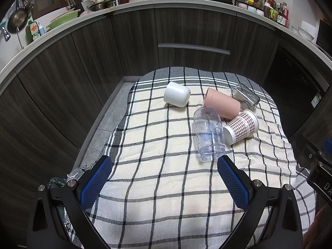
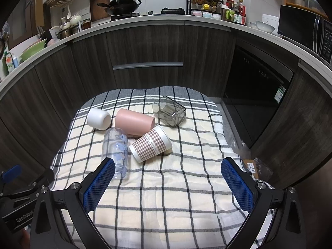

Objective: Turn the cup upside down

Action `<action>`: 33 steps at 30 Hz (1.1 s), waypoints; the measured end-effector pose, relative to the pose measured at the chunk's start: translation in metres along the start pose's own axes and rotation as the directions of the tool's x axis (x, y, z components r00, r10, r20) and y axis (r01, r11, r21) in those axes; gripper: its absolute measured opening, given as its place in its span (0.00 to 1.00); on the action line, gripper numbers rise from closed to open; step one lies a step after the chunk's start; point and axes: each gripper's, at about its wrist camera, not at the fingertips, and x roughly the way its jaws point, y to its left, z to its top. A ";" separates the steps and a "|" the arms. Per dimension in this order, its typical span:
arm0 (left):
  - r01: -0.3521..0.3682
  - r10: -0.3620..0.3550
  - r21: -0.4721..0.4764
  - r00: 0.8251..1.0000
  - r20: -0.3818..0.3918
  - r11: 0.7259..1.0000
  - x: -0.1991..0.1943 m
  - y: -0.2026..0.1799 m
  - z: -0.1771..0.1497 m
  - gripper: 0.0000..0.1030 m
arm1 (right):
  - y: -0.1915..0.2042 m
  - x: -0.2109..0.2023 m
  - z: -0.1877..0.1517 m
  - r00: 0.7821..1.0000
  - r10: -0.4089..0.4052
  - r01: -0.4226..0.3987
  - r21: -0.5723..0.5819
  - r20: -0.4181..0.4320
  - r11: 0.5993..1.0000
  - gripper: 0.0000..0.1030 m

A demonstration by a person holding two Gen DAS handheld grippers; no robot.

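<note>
Both grippers hang low over the checked cloth (image 2: 166, 197), nothing between their blue pads. The left gripper (image 1: 165, 172) is spread wide, and so is the right gripper (image 2: 168, 175). Just ahead of the left gripper's right-hand pad lies the clear printed cup (image 1: 208, 133) on its side, mouth toward the gripper; from the right wrist it sits just beyond that gripper's left-hand pad (image 2: 115, 152). Touching it, a little further out, the checked paper cup (image 2: 150, 146) lies on its side. Beyond those, the pink cup (image 2: 134, 124) lies tipped over, the white cup (image 2: 99, 118) to its left, and the grey glass tumbler (image 2: 169, 111) furthest out to the right, also toppled.
</note>
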 end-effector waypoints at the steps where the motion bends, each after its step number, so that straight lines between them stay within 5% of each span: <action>1: -0.001 0.001 0.001 1.000 -0.001 1.000 0.001 -0.001 0.000 1.00 | 0.000 0.000 0.000 1.000 0.000 0.000 0.000 0.000 1.000 0.99; 15: -0.013 0.013 -0.005 1.000 -0.008 1.000 0.010 -0.001 0.007 1.00 | 0.004 0.005 0.000 1.000 0.006 -0.006 -0.004 -0.011 1.000 0.99; 33: -0.054 0.054 -0.034 0.998 -0.018 0.998 0.044 0.020 0.023 1.00 | 0.032 0.061 0.026 0.994 0.059 -0.062 -0.030 -0.091 0.998 0.99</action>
